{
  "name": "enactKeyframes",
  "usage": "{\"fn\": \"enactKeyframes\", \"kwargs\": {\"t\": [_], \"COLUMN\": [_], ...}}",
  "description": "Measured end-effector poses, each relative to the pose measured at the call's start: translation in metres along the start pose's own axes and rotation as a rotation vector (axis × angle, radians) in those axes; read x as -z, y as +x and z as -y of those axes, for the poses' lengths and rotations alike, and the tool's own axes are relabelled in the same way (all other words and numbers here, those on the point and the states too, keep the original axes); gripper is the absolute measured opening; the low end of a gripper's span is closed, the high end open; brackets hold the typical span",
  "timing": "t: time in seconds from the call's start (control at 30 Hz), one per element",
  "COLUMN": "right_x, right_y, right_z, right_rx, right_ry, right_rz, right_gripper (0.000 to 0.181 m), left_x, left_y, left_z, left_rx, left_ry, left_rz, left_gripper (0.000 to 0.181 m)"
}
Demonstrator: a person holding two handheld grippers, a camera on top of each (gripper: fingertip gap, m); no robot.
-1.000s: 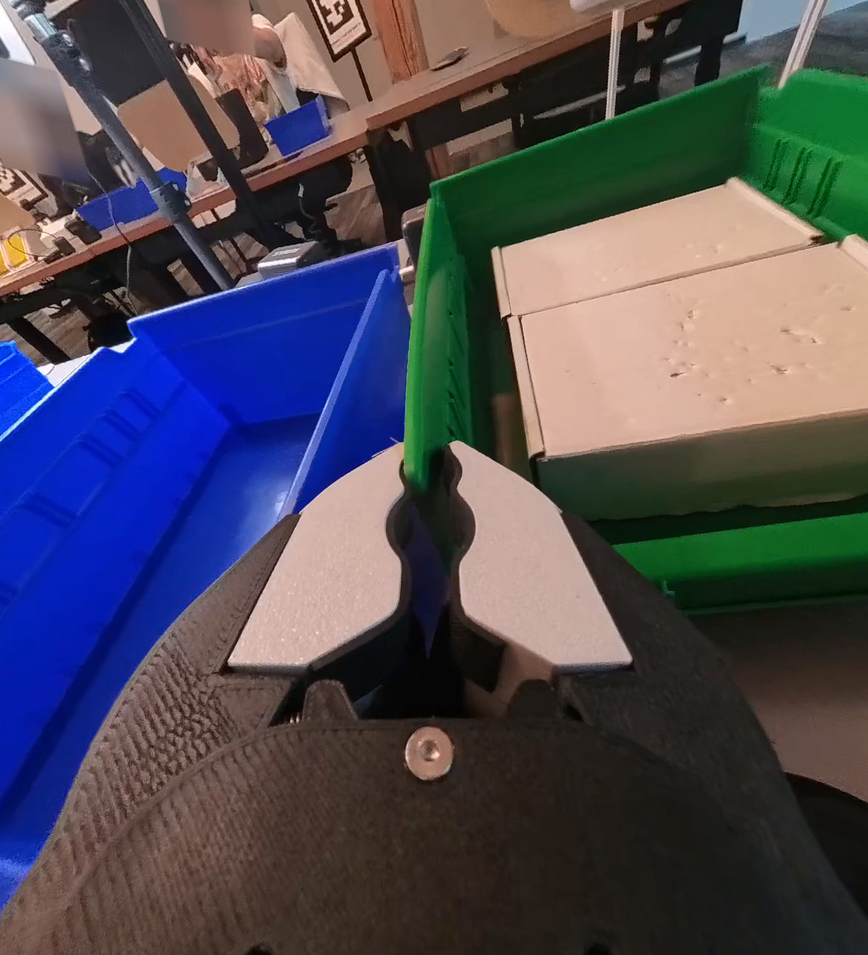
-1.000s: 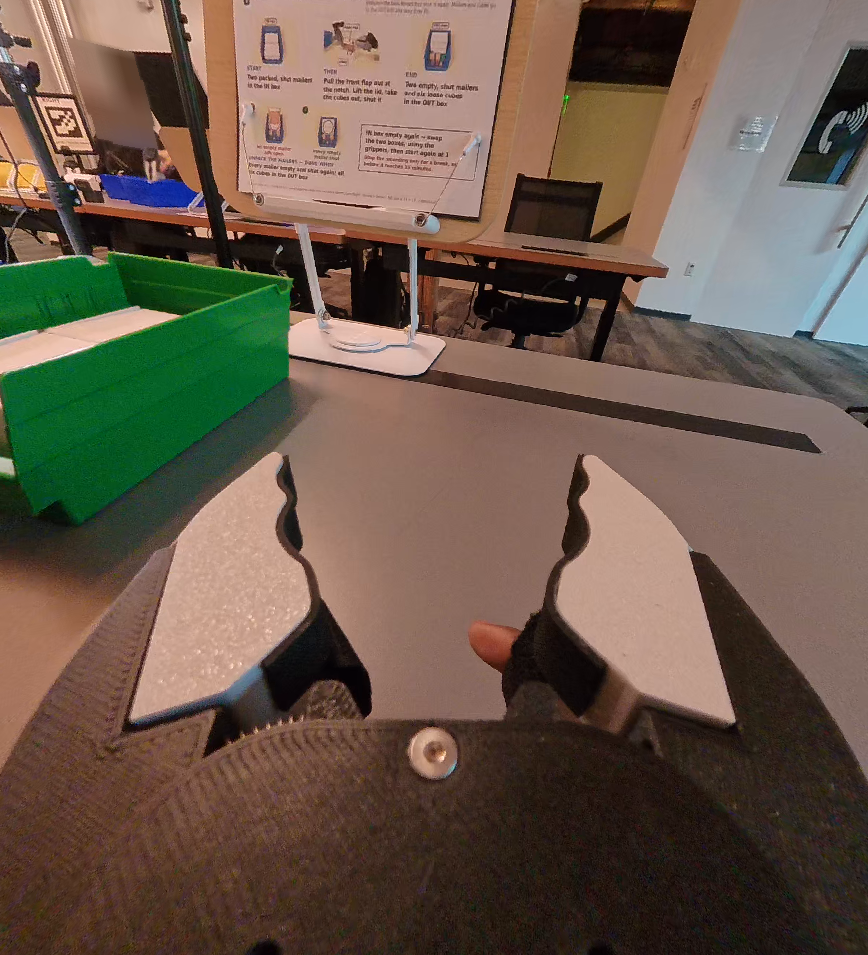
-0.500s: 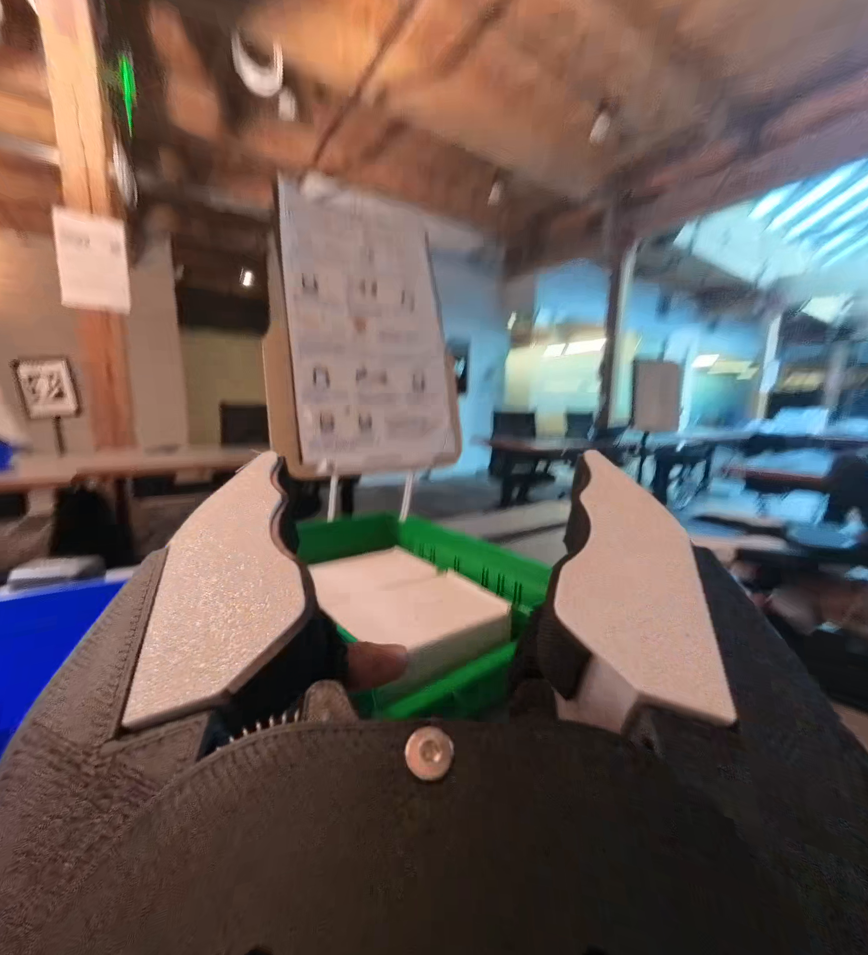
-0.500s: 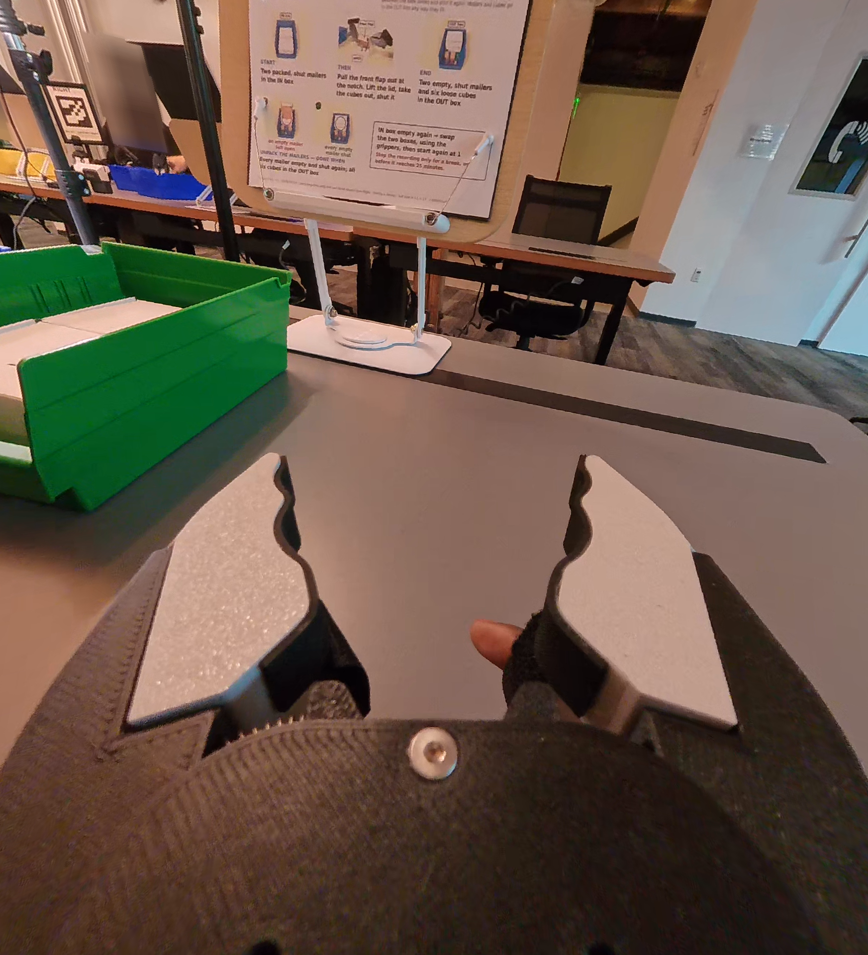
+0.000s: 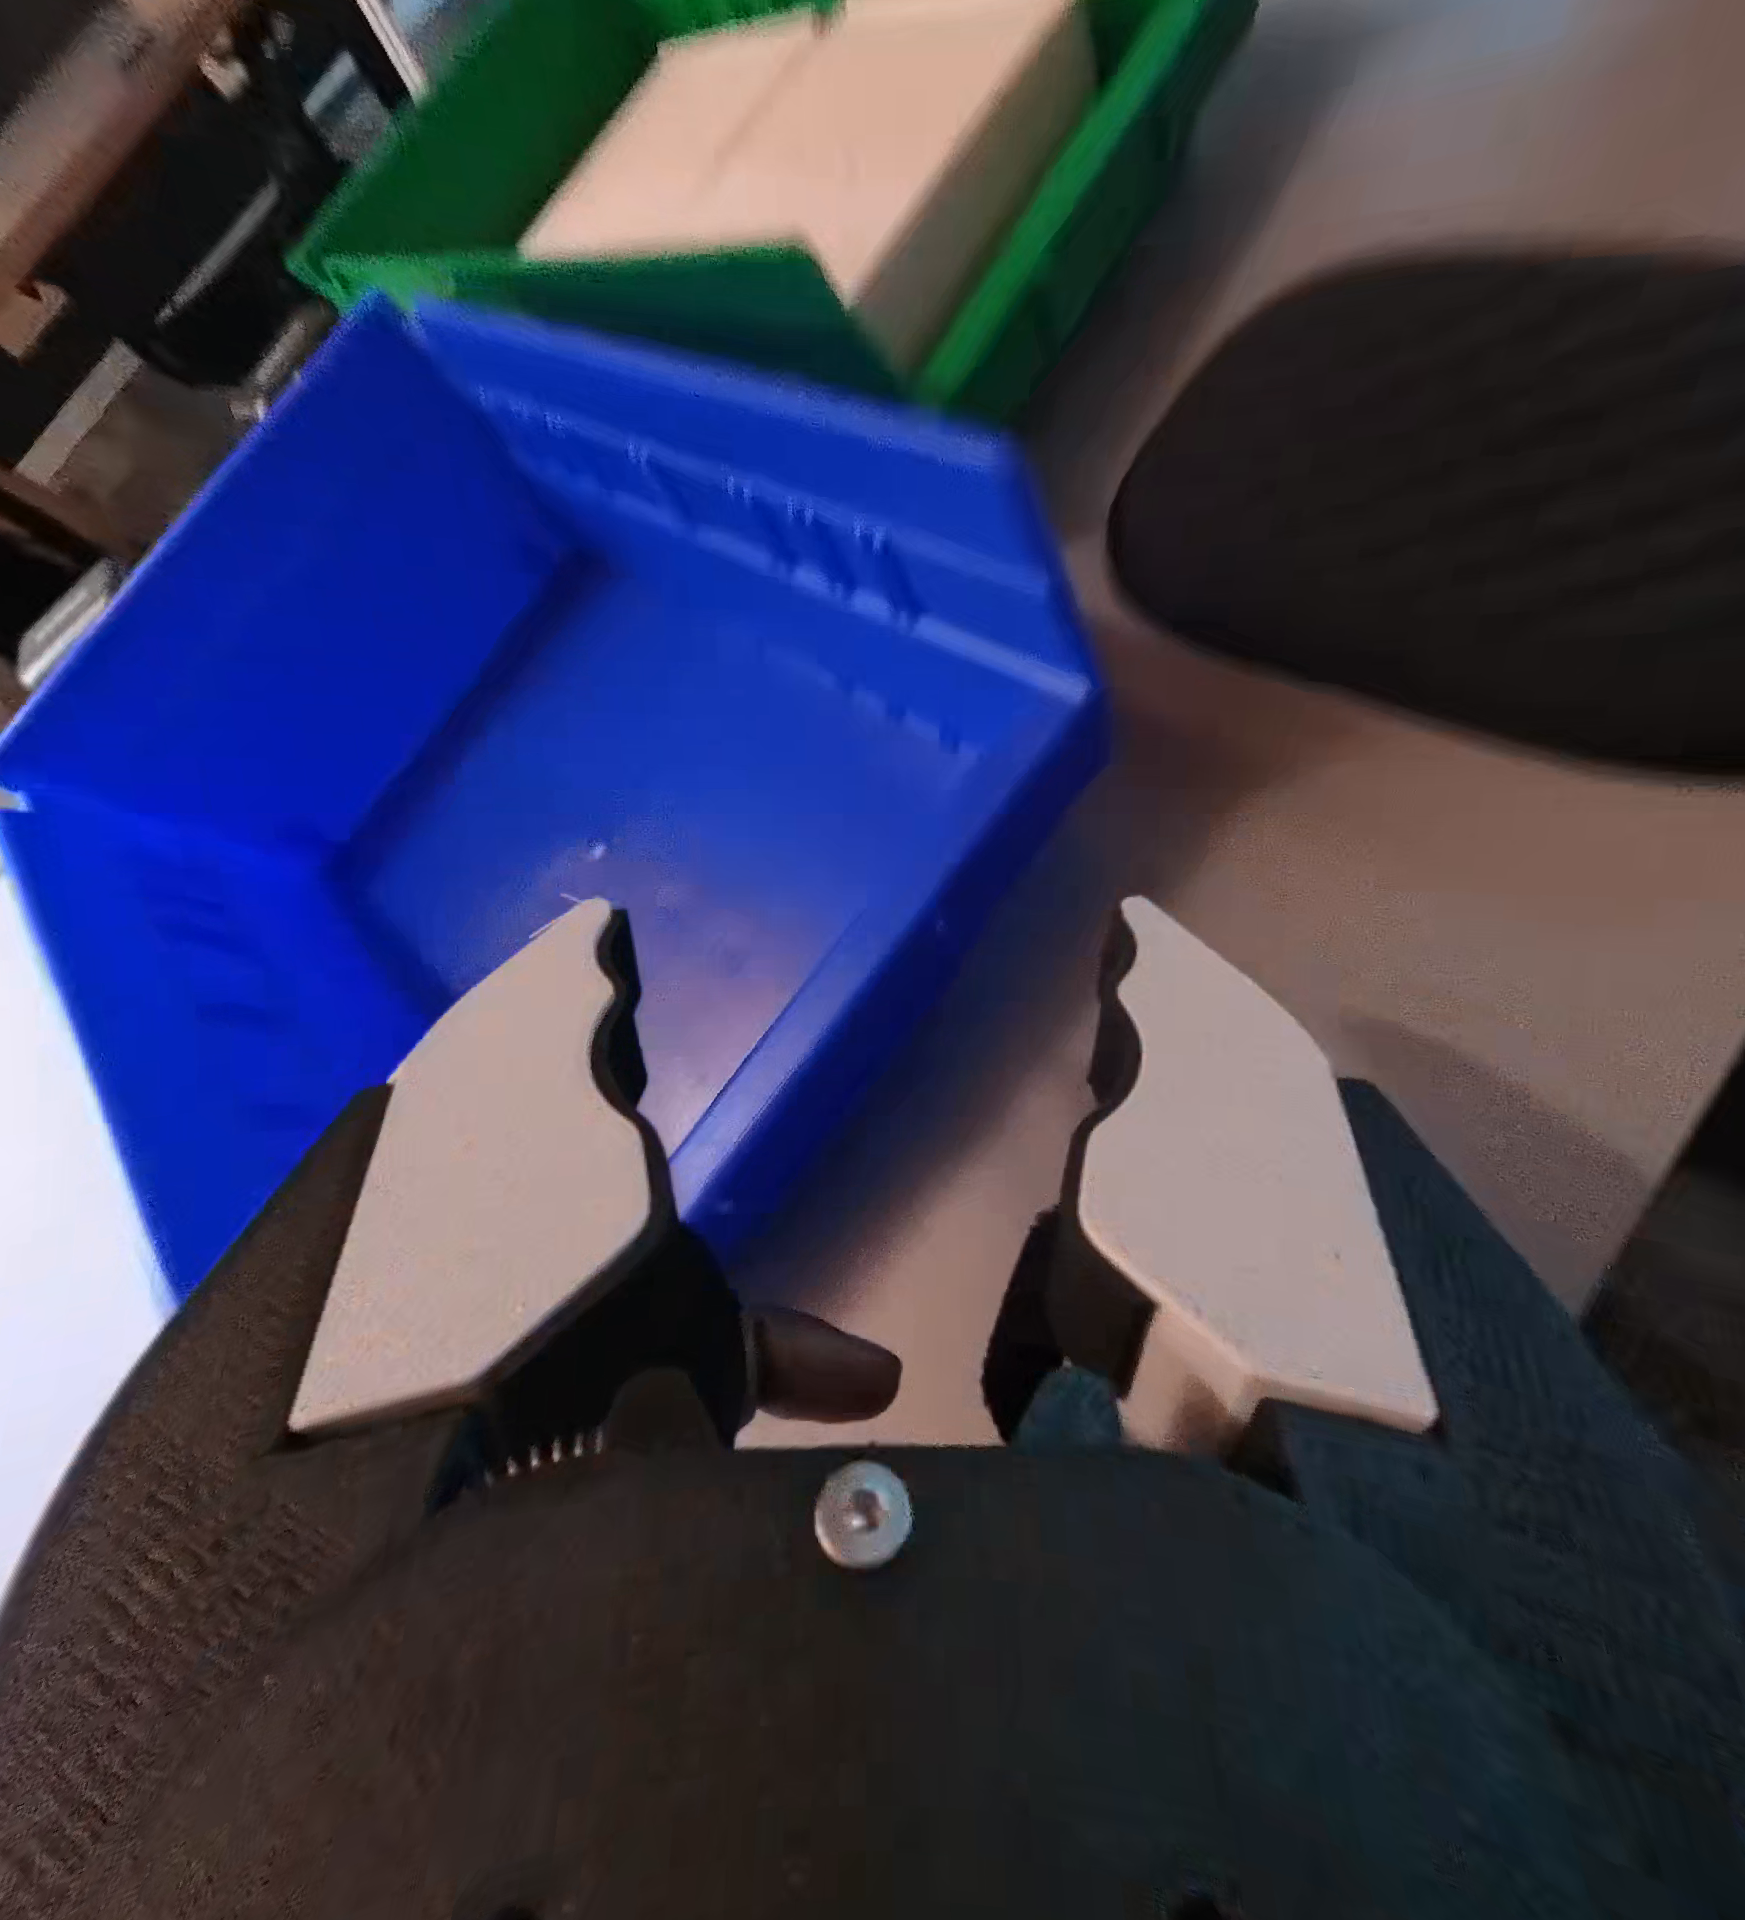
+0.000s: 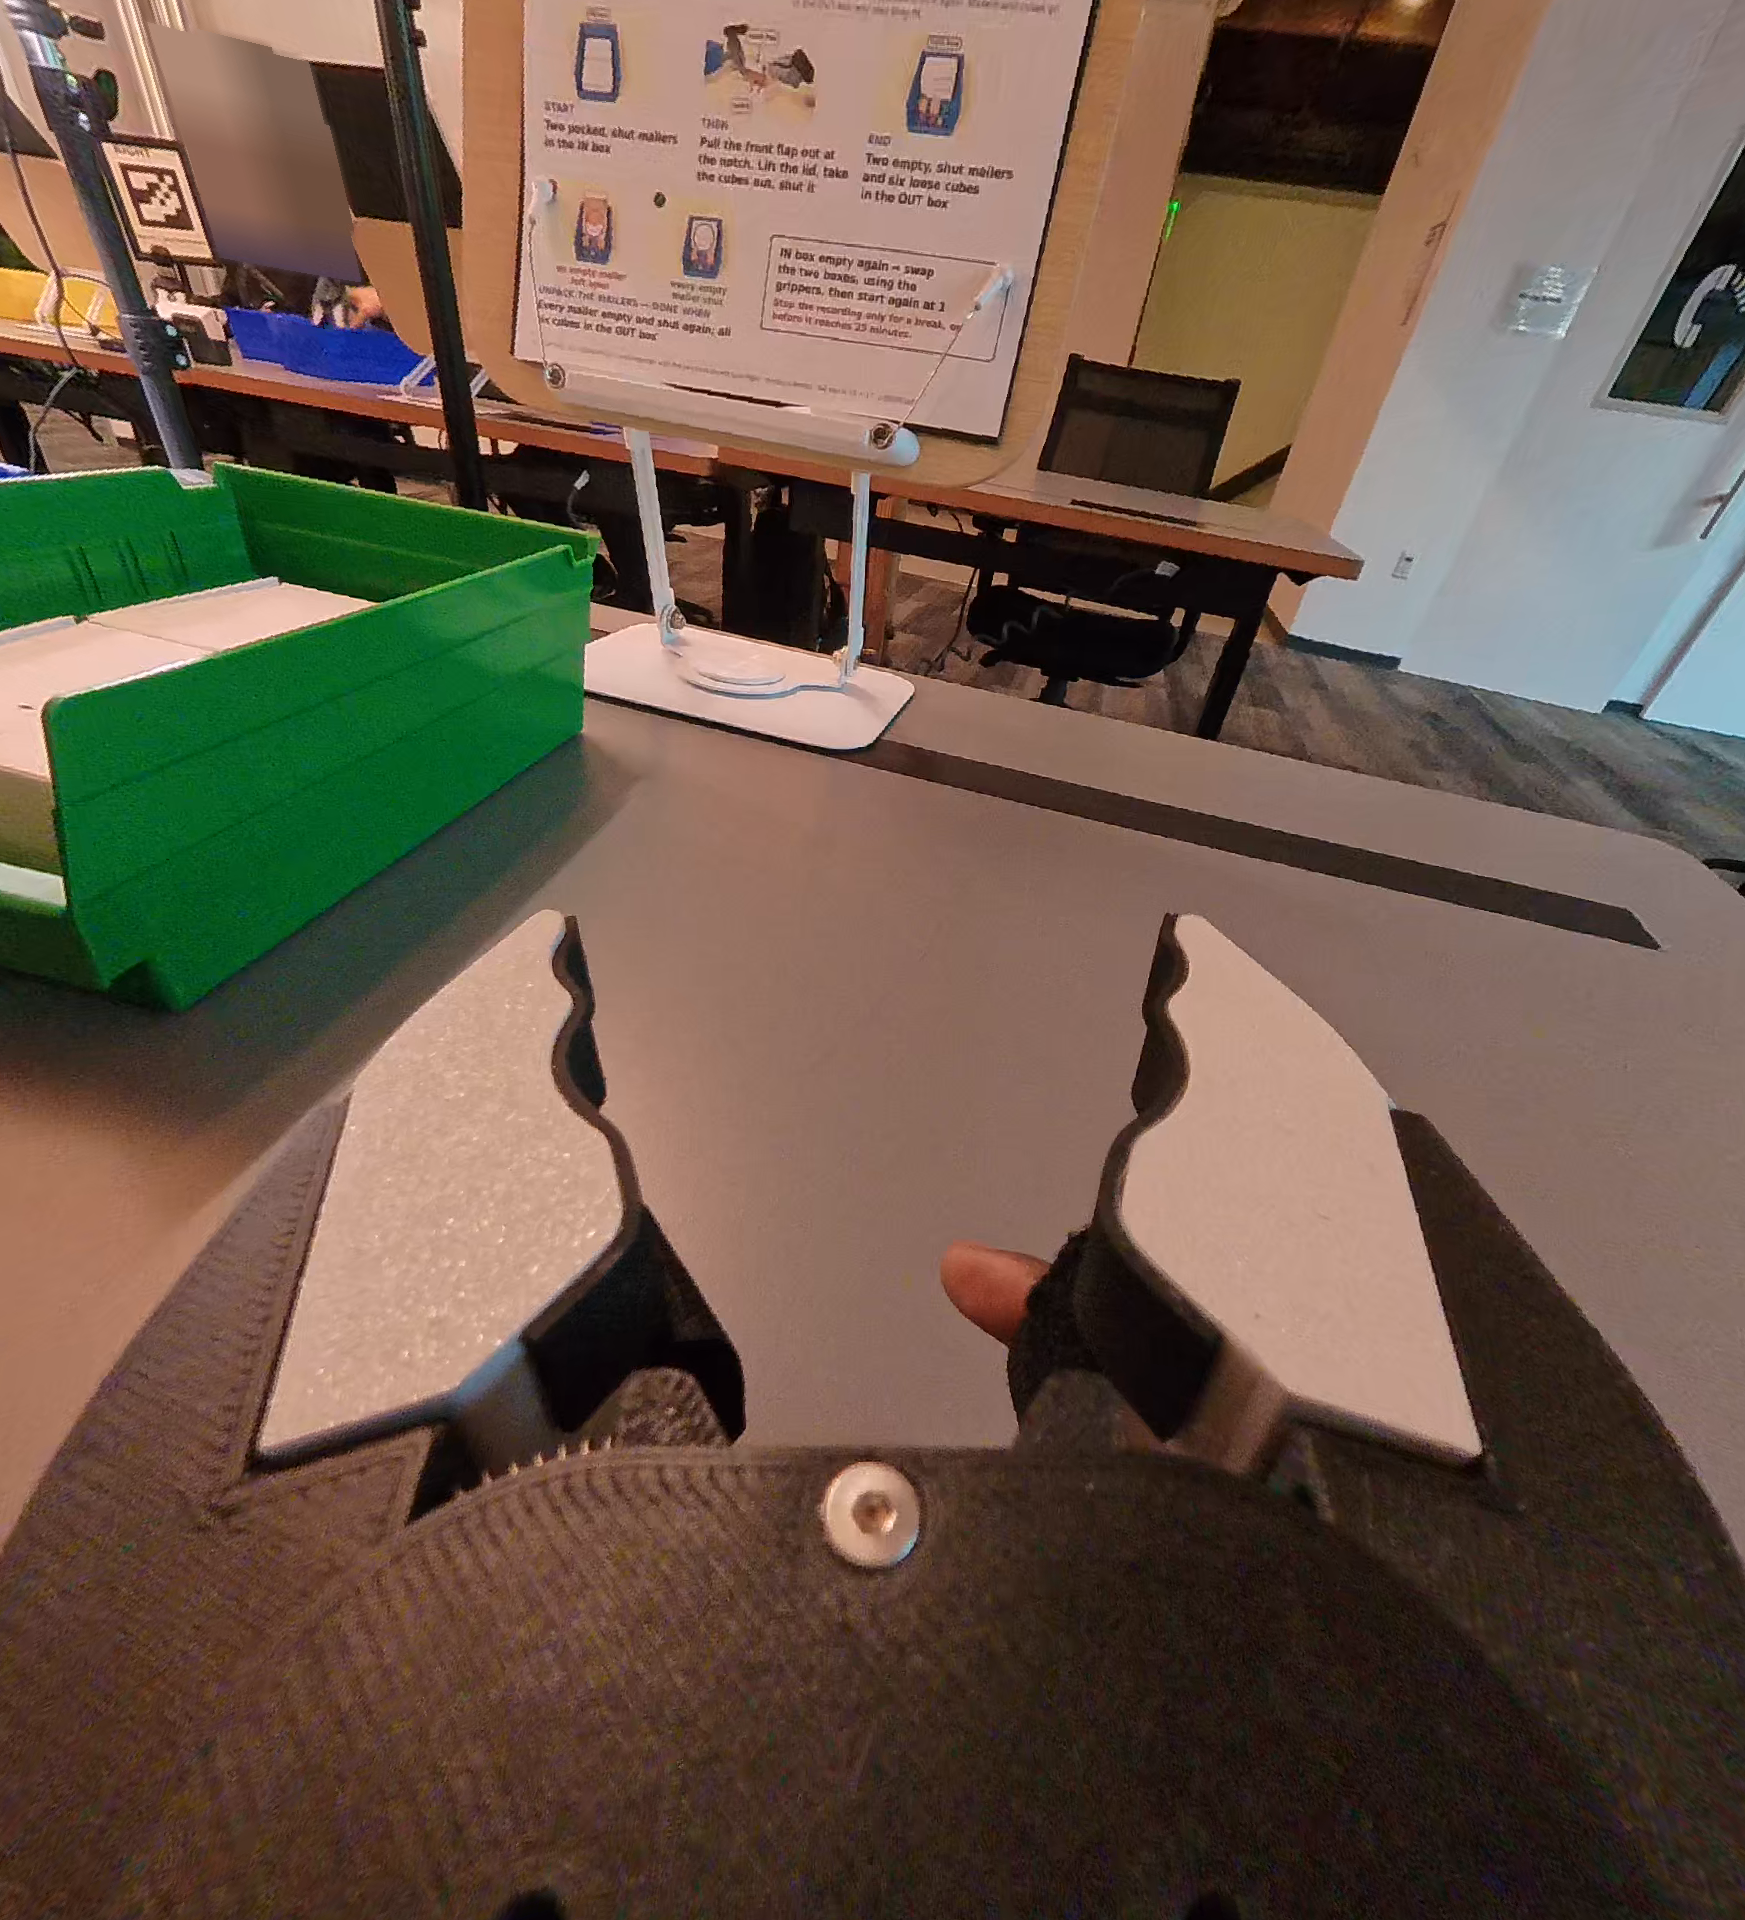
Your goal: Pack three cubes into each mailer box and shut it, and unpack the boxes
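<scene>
Within 1 second the left gripper (image 5: 863, 940) went from pinching the bins' walls to gaping wide over the bare blue bin (image 5: 255, 665), holding nothing; we judged the bin handling finished and unpacking about to begin. The right gripper (image 6: 863, 961) stayed wide and unladen above the counter (image 6: 951, 862). We counted 2 shut mailer boxes (image 6: 120, 649) in 1 green bin (image 6: 317, 717) at far left, and 0 cubes visible.
</scene>
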State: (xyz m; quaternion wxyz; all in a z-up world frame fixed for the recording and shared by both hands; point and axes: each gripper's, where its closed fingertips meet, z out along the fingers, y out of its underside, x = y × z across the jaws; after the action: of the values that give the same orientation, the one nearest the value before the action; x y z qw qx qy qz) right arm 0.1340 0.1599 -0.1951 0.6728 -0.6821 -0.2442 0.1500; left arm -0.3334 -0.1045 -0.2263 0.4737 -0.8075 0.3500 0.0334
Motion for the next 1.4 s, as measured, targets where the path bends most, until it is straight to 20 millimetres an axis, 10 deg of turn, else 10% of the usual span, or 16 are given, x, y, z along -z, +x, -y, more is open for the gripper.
{"fn": "enactKeyframes", "kwargs": {"t": [0.67,1.17,1.4], "right_x": [0.000,0.000,-0.001], "right_y": [-0.001,-0.005,-0.008], "right_z": [0.000,0.000,-0.001], "right_rx": [0.003,0.027,0.042], "right_ry": [0.001,0.001,0.000], "right_rz": [0.003,0.021,0.031], "right_gripper": [0.101,0.099,0.098], "left_x": [-0.035,-0.050,-0.055], "left_y": [-0.020,-0.010,-0.018], "left_z": [-0.059,-0.066,-0.059], "left_rx": [-0.457,-0.571,-0.684], "left_ry": [-0.350,-0.515,-0.499], "left_rz": [-0.009,-0.305,-0.098], "left_gripper": [0.050,0.029,0.030]}}
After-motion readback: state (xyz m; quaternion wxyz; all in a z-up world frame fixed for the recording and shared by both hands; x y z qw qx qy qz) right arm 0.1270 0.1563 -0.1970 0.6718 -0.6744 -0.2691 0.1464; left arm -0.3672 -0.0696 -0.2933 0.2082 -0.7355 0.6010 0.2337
